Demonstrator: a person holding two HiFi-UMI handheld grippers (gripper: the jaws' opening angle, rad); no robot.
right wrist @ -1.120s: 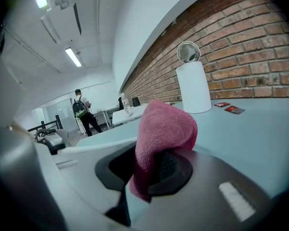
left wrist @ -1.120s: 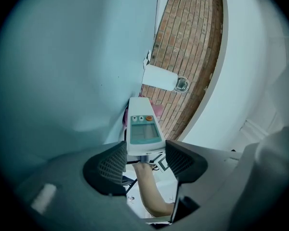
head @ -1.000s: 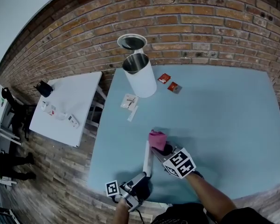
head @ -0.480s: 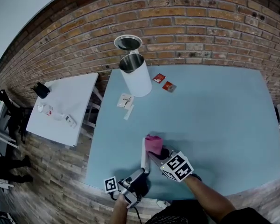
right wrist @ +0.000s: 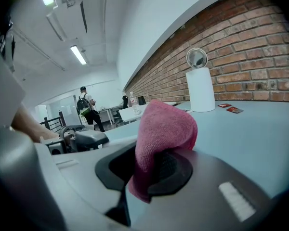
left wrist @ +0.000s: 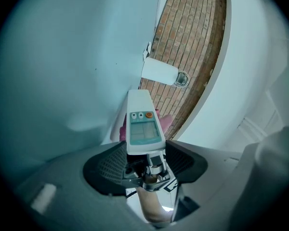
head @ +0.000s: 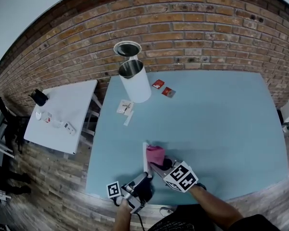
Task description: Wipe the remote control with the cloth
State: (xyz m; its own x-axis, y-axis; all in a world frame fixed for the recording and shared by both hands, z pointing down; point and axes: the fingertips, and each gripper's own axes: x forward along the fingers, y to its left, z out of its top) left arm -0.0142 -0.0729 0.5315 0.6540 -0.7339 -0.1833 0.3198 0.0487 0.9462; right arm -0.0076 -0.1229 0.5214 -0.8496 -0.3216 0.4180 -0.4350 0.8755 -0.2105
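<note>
table [head: 221, 129]: blue, brick wall [head: 183, 28] on its far side.
left gripper [head: 144, 177]: pinching the near end of the remote control [head: 145, 157], by the near table edge.
right gripper [head: 164, 165]: clamped on pink cloth [head: 155, 154], against remote's right side.
step: wiping, seemingly.
next: slide cloth along remote; hold it steady.

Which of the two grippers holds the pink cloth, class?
The right gripper: the pink cloth is pinched between its fingers, whereas the left gripper grips the white remote control.

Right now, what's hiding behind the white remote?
A pink cloth peeks out behind the remote. Its middle is covered, so I can't see whether they touch.
</note>
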